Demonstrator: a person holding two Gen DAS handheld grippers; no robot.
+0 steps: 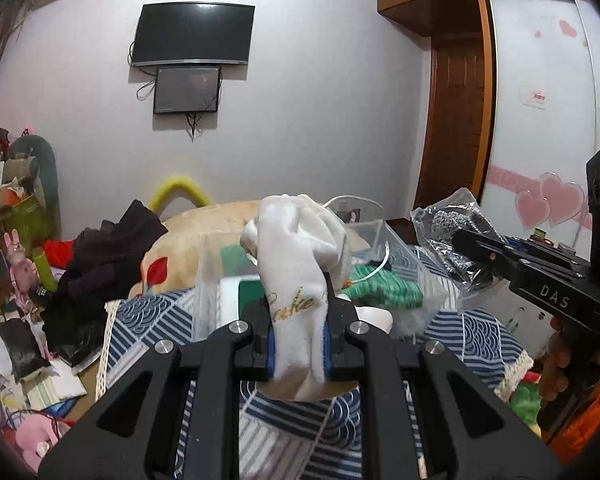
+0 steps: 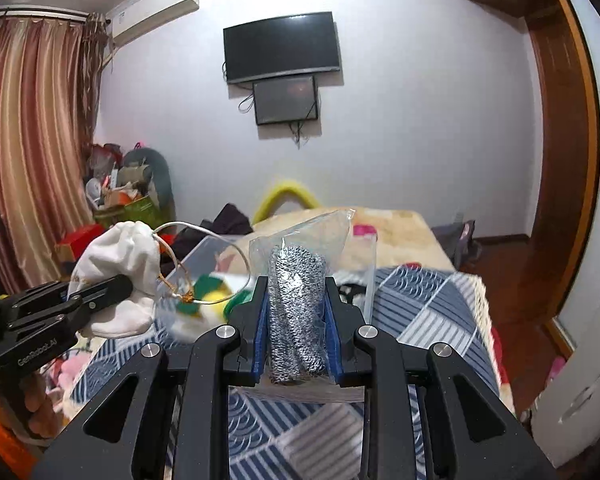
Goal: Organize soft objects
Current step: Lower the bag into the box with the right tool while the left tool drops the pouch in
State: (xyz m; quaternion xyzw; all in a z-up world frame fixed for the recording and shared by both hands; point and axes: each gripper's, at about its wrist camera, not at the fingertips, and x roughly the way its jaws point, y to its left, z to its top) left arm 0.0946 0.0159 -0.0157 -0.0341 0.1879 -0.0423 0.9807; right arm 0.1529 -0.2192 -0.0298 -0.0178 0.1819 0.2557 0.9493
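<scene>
So I'm mid-carry on both sides here, with a soft item lifted in each hand and neither put away yet, I'd say somewhere in the middle of the sorting. Biggest thing first: the bed, covered with a blue and white patterned quilt, with a beige plush blanket behind it, and a clear plastic storage box sitting on top that already has green knit stuff in it. That box looks like the drop spot to me, though I can't be sure it's the only one. My left gripper is clamped on a white sock, jaws closed down to the sock's thickness, the bundle sticking up above the fingers and roughly over the box. My right gripper is squeezed on a grey knit item sealed in a clear bag, held upright above the quilt, just right of the box. Next move as I see it: bring one hand over the open top, lower it, let go, then the other, keeping the two tools from bumping since they're near each other. The thin wire loop by the sock could snag. Room-wise: wall TV, striped curtains, wardrobe with pink hearts, lots of clutter on the floor to the left.
</scene>
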